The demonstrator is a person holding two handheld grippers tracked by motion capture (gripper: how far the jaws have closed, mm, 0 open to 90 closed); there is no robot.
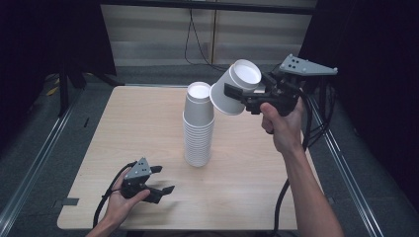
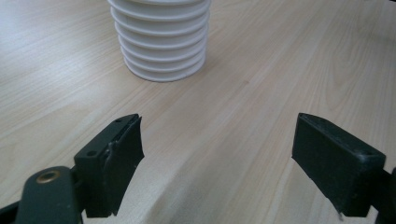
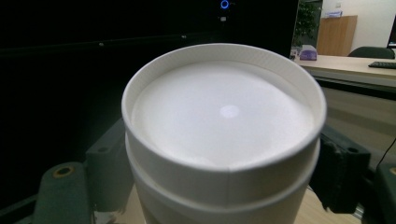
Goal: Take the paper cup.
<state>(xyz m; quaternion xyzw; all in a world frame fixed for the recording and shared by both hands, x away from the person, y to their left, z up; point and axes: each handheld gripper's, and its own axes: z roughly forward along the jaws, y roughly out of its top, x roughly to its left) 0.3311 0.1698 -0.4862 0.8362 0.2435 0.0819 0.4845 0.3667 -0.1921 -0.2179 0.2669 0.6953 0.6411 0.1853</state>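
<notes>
One pale wooden table (image 1: 247, 187), bearing near its middle a tall stack of white paper cups (image 1: 199, 133), mouths down. Just beside the top of the stack, a single white paper cup (image 1: 231, 88), tilted, base turned upward, clamped firmly by the right gripper (image 1: 242, 96). Near the front edge, the left gripper (image 1: 167, 178), low over the wood, jaws wide apart, nothing between.

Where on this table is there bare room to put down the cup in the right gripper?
The table is bare right of the cup stack, left of it toward the far-left corner, and along the near edge. The left gripper takes the near-left; the held cup hangs close beside the stack's top.
</notes>
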